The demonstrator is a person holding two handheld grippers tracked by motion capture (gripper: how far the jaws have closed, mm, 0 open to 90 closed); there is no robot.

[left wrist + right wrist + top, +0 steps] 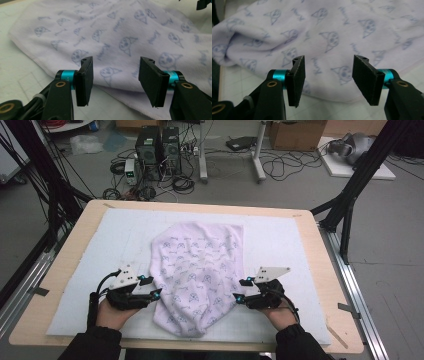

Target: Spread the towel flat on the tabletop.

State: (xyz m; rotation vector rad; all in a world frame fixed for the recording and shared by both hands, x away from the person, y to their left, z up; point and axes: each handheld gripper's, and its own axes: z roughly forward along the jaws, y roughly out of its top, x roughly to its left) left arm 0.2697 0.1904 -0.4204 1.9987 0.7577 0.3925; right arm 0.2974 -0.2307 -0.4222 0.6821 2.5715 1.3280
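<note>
One pale lilac towel [197,275], printed with small blue cartoon faces and words, lies rumpled on one white foam mat [280,245] that covers one wooden table [327,285]. A person in dark sleeves holds two grippers, one at each side edge of the cloth. The left gripper [156,292] sits just beside the towel's left edge, and its two black pads [85,80] stand spread apart, with nothing pinched between them; in the left gripper view the towel's hem lies just beyond the fingertips, stretching away ahead and to both sides. The right gripper [239,297] sits just beside the towel's right edge, and its two pads [367,78] are likewise spread, clamping nothing; in the right gripper view the cloth lies directly ahead of the fingertips, with one rolled fold bulging beyond the left finger. Each gripper carries one grey three-cornered plate on top. The towel lies between the two pairs of fingers.
</note>
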